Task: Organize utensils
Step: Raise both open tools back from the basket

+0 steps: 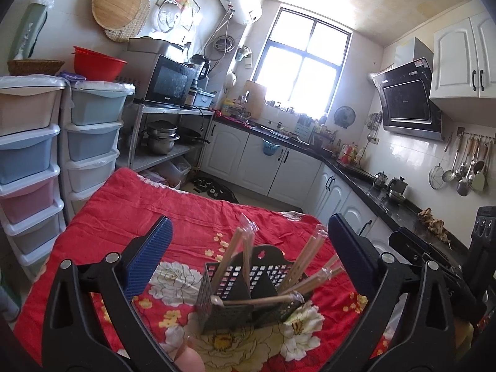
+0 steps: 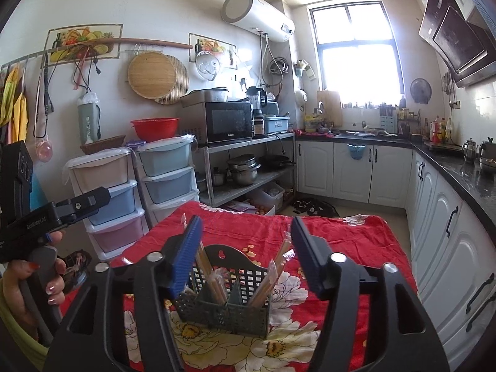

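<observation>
Both the left gripper (image 1: 248, 241) and right gripper (image 2: 246, 248) stand spread and empty around the utensil caddy (image 2: 229, 297) at lower centre; its wrapped chopsticks (image 2: 214, 285) look sorted, so backing away seems next.

A: The near edge of the surface (image 1: 102, 214) is hidden behind the left gripper's (image 1: 249, 243) black frame, and the caddy's (image 1: 248, 282) base is blurred.

B: In the right wrist view the person's hand (image 2: 37, 282) is cut off at the picture's edge.

A: How many wrapped chopsticks (image 2: 214, 282) there are?

B: Too tangled to count; perhaps a spoon (image 1: 217, 300) lies among them.
</observation>
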Demonstrator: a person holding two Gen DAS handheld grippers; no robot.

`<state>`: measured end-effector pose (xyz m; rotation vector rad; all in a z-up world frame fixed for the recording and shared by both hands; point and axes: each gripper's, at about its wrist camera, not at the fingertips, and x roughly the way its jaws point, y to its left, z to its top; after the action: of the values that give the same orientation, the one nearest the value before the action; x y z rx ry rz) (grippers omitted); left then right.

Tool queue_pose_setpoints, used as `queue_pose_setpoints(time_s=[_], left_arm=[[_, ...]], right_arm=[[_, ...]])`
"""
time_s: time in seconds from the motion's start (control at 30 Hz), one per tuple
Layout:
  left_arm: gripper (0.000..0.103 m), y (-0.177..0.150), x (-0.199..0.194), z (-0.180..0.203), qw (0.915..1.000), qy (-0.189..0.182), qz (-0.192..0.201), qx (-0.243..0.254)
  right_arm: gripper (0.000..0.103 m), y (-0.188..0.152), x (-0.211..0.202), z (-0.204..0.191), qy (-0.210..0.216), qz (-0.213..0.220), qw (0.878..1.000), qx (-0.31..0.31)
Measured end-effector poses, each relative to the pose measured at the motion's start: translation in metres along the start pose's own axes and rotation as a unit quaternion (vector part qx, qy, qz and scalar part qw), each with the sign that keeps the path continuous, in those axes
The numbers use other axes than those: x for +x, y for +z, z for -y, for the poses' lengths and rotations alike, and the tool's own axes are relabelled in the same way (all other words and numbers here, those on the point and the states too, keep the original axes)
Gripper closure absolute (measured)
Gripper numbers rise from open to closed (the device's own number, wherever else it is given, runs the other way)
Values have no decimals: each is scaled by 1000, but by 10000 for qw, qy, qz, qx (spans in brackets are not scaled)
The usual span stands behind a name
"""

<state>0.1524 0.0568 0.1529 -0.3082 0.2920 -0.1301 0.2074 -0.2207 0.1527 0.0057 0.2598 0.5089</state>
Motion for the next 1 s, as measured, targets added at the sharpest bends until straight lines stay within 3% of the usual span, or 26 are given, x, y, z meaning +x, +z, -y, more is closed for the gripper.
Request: queue_pose_setpoints(time_s=[0.3, 0.57, 1.0], left_arm=[[11, -25, -13, 7, 9999, -40, -162, 28], [11, -67, -14, 4, 9980, -7, -632, 36], [11, -132, -11, -6, 9921, 367, -1195, 132]], right_arm=[[14, -18, -25, -4, 20, 106, 9999, -38], [9, -55, -27, -6, -9, -235, 9997, 15], [7, -119, -14, -4, -177, -1004, 9946, 194]])
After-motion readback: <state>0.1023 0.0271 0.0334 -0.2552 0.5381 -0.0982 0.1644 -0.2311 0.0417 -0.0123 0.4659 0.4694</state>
